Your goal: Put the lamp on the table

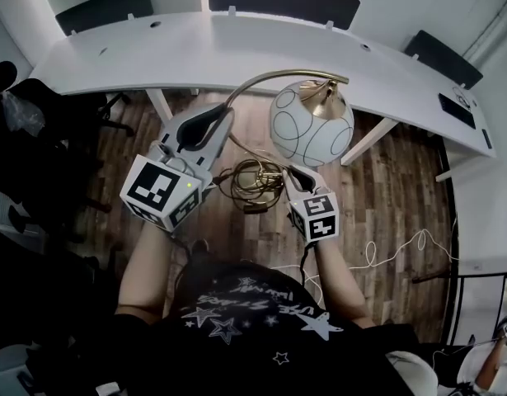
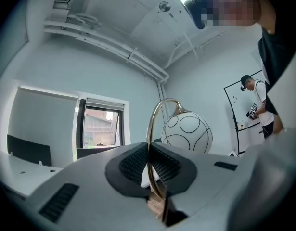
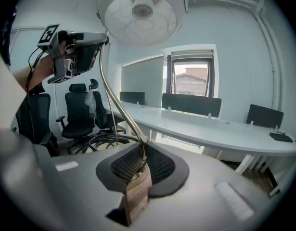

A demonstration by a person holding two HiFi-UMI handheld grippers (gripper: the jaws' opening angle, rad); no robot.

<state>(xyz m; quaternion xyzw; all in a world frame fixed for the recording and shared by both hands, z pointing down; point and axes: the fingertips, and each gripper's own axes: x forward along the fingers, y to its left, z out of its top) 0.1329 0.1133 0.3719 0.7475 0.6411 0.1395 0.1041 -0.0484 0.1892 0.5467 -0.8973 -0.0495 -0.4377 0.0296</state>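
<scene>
The lamp hangs in the air between my two grippers, in front of the white table (image 1: 195, 52). It has a white globe shade (image 1: 311, 124) with black line patterns and a curved brass arm (image 1: 274, 79). My left gripper (image 1: 213, 129) is shut on the brass arm (image 2: 149, 138), with the globe (image 2: 187, 131) beyond its jaws. My right gripper (image 1: 298, 176) is shut on the foot of the stem (image 3: 138, 160), just above the wooden base (image 3: 137, 195). From there the shade (image 3: 138, 12) is seen from below. The lamp's cord (image 1: 255, 180) hangs coiled between the grippers.
Black office chairs (image 1: 26, 130) stand at the left, and more chairs (image 1: 105, 8) line the table's far side. A dark flat item (image 1: 456, 109) lies on the table's right end. A white cable (image 1: 389, 256) trails over the wooden floor. Another person (image 2: 259, 105) stands by a whiteboard.
</scene>
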